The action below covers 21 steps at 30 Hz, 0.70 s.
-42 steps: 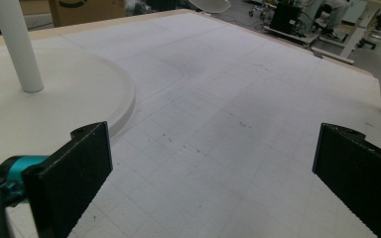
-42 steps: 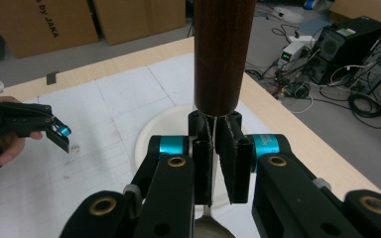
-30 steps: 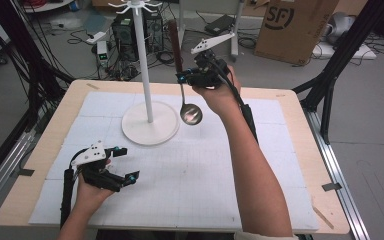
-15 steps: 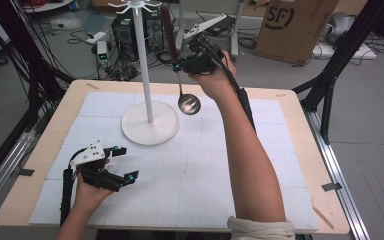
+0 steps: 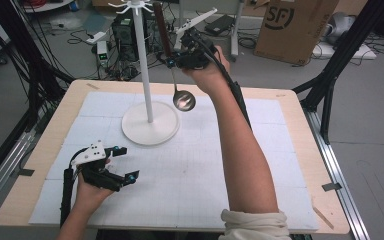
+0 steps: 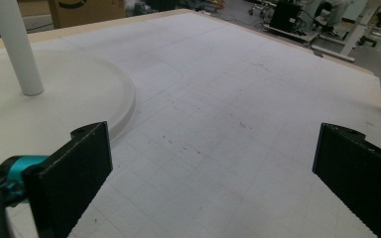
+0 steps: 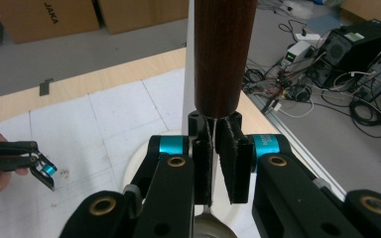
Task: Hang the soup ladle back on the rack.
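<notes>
The right gripper (image 5: 172,60), arm stretched up beside the white stand (image 5: 149,95), clamps a hanging ladle (image 5: 180,85) by its stem, while the left gripper (image 5: 122,162) rests gaping on the table (image 5: 290,125).

- The ladle (image 5: 179,85) has a dark brown wooden handle, a thin silver stem and a shiny silver bowl.
- The right claw (image 5: 172,62) is black, with turquoise rings at its joints and brass-coloured rivets; a light grey plate sits on top.
- The left claw (image 5: 126,164) is black too, with small turquoise spots and a white plate on top.
- The stand (image 5: 148,107) is plain white, pole and round base.
- The tabletop (image 5: 290,105) is pale wood at the edges; a white mat (image 5: 190,170) with a faint grey grid pattern covers it.
- The sleeve (image 5: 252,225) is cream white.
- The box (image 5: 292,25) is brown cardboard with black letters.
</notes>
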Each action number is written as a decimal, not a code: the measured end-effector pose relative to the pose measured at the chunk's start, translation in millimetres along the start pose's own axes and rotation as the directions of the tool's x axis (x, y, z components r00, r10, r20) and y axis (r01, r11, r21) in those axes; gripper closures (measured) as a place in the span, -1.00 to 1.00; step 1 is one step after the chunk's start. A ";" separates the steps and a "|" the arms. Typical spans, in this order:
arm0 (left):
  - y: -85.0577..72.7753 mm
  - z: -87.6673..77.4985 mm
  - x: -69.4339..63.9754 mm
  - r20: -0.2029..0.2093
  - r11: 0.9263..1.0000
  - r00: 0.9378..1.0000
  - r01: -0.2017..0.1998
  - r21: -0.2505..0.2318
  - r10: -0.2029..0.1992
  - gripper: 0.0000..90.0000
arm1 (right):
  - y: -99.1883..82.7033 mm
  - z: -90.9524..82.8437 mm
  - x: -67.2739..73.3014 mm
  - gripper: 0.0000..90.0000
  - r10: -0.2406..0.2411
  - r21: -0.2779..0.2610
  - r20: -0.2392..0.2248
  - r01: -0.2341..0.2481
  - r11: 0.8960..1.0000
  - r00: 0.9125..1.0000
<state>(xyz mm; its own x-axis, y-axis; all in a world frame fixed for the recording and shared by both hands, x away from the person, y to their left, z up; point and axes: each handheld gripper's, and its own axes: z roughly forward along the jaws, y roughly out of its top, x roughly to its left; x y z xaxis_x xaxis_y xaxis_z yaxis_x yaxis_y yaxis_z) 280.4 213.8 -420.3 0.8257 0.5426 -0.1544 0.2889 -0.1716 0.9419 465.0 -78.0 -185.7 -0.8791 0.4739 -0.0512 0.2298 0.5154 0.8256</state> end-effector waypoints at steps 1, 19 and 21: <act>0.0 -0.2 0.2 0.001 1.000 1.000 -0.002 0.002 0.002 -0.94 | 0.5 0.2 -0.1 0.87 0.002 -0.001 -0.003 -0.002 1.000 1.000; -0.7 0.9 1.0 0.000 1.000 1.000 -0.001 0.009 0.001 -0.94 | 9.6 8.7 1.5 0.86 -0.007 0.015 -0.003 0.007 1.000 1.000; -0.7 0.8 1.0 0.002 1.000 1.000 -0.003 0.009 0.003 -0.94 | 9.7 10.3 1.7 0.86 -0.005 0.021 -0.002 0.005 1.000 1.000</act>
<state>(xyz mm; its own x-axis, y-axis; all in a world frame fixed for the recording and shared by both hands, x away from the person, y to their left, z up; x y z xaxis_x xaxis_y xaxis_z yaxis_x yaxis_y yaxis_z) 281.5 213.8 -421.4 0.8276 0.5403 -0.1519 0.2906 -0.1811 0.9395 470.0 -64.9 -183.6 -0.8811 0.4698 -0.0546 0.2336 0.5326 0.8135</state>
